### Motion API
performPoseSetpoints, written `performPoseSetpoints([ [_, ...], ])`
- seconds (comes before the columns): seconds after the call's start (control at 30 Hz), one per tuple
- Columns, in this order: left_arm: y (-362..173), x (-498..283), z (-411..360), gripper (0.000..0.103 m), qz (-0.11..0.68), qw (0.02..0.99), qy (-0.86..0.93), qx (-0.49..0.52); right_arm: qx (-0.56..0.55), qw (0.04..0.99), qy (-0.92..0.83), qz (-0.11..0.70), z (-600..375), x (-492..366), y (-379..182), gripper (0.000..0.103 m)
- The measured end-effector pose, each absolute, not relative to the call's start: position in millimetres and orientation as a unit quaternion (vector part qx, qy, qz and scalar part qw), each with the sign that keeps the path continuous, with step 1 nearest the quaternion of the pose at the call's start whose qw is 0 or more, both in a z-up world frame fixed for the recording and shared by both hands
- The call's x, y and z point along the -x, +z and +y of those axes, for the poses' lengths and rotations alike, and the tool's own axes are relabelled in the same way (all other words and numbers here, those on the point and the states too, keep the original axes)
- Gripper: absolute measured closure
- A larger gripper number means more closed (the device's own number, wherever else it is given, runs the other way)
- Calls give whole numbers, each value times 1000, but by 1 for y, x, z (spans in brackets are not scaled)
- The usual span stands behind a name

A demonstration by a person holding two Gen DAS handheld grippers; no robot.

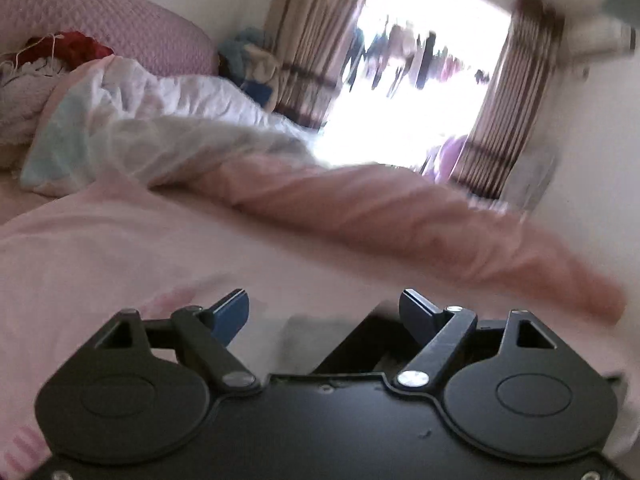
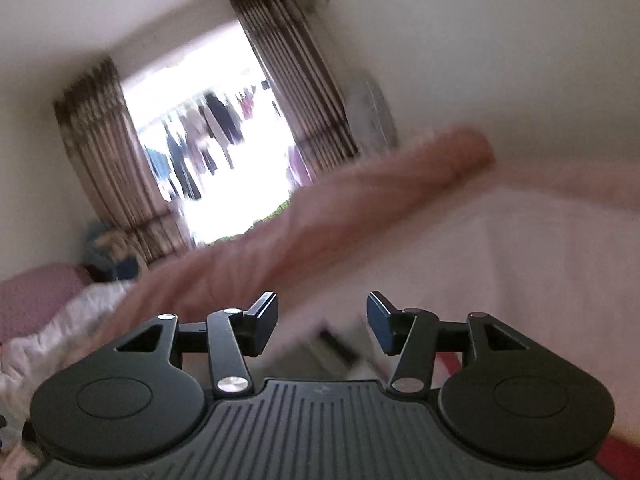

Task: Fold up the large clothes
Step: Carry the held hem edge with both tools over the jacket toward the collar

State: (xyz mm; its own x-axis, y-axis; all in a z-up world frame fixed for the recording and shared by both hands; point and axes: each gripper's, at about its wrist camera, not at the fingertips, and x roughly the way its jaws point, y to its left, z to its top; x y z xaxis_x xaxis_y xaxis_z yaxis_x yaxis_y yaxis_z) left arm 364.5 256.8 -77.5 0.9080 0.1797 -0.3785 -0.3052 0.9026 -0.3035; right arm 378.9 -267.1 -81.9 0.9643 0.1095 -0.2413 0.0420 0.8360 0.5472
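At the bottom of each frame, your left tool (image 1: 324,312) and right tool (image 2: 322,322) gape wide, holding nothing, above the blurred pink cloth (image 1: 400,216) on the bed (image 1: 100,264).

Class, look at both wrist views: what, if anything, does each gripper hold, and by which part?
Nothing. The left gripper and right gripper both stand open with nothing between the fingers; the pink cloth lies beyond them.

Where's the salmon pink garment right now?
The salmon pink garment lies as a long roll across the pale pink bedspread, ahead of both open tongs, with the bright curtained window behind it.
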Motion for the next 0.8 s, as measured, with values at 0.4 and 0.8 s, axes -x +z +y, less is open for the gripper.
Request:
performPoseSetpoints([
  [0.4,-128,-436,209,20,276,960,26,-31,-94,953,87,275,-225,-428,-99,11],
  [0.8,-103,-427,196,93,188,976,102,33,-149,971,88,163,-223,-415,-80,83],
])
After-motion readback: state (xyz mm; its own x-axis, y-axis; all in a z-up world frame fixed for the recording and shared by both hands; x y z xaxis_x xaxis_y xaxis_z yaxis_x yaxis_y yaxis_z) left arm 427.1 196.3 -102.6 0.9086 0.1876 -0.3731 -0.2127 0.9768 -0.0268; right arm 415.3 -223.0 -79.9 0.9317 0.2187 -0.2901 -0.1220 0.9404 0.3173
